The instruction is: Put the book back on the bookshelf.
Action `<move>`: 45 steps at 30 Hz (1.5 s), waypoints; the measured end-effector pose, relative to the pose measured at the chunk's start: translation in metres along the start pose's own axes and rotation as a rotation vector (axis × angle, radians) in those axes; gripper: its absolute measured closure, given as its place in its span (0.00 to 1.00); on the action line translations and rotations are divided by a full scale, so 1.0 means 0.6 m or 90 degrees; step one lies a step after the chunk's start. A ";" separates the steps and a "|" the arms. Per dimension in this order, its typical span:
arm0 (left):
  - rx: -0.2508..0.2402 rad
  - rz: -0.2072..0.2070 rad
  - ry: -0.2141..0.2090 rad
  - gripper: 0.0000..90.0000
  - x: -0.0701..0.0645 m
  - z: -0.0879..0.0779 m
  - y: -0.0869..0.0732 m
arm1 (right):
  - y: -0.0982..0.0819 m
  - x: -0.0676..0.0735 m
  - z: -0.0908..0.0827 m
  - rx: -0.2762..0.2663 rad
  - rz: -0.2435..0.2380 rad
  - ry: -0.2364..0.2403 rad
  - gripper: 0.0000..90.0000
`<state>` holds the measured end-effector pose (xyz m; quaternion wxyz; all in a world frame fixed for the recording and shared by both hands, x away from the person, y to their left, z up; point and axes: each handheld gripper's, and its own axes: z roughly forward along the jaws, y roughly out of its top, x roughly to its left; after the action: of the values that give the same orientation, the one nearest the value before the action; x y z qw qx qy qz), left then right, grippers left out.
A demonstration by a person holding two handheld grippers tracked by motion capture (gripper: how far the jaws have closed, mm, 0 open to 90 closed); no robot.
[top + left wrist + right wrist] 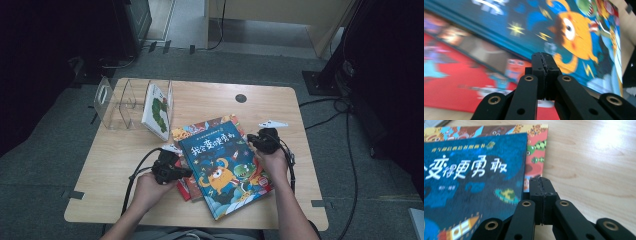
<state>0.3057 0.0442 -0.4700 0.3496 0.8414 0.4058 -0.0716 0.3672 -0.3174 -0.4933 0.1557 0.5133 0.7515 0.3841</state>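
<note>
At about ten o'clock on the pale wood-grain table [280,107] stood a clear acrylic book rack [116,102], its thin upright dividers see-through and hard-edged, with one white picture book [158,110] leaning in the rightmost slot. Below it, near seven o'clock, the left gripper [176,169] sat with its jaws pressed together on nothing, its tip just beside the left edge of the blue book [226,167]; in the left gripper view the closed tip [544,58] pointed at that book's spine edge where it overlapped the red book [446,82] beneath. The blue book — a glossy, flat, stiff-looking hardcover with a cartoon monster on it — lay at the table's centre on top of the stack, over the red book and an orange-patterned one [535,145]. At three o'clock the right gripper [256,141] rested at the book's upper right edge, jaws likewise clenched and empty [541,182]. A judgement: to lift the top book cleanly, each gripper would need to open first, then one jaw should slide under the cover edge — the slick cover may skid on the books below, so bracing from both sides seems wise.
</note>
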 end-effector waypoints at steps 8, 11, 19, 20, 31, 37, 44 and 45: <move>-0.007 -0.010 0.017 0.99 0.038 -0.014 0.027 | -0.024 0.001 -0.032 -0.013 -0.012 -0.002 0.98; -0.006 -0.011 0.020 0.99 0.052 -0.015 0.039 | -0.041 0.003 -0.051 -0.015 -0.010 -0.004 0.98; -0.009 -0.013 0.023 0.97 0.080 -0.015 0.069 | -0.077 0.006 -0.088 -0.028 -0.004 -0.007 0.93; -0.006 -0.007 0.030 0.96 0.085 -0.014 0.077 | -0.083 0.007 -0.093 -0.029 -0.003 -0.006 0.92; 0.004 -0.003 0.026 0.98 0.106 0.000 0.108 | -0.129 0.020 -0.146 -0.031 -0.004 -0.010 0.92; 0.003 0.002 0.022 1.00 0.112 0.004 0.115 | -0.145 0.023 -0.160 -0.034 -0.005 -0.017 0.99; -0.009 0.003 0.008 1.00 0.111 -0.001 0.119 | -0.165 0.034 -0.183 -0.036 -0.014 -0.020 1.00; -0.009 0.003 0.008 1.00 0.111 -0.001 0.119 | -0.168 0.034 -0.186 -0.035 -0.009 -0.019 1.00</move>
<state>0.4021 0.0561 -0.4588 0.3530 0.8402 0.4067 -0.0632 0.2230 -0.3635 -0.4911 0.1838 0.5092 0.7417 0.3959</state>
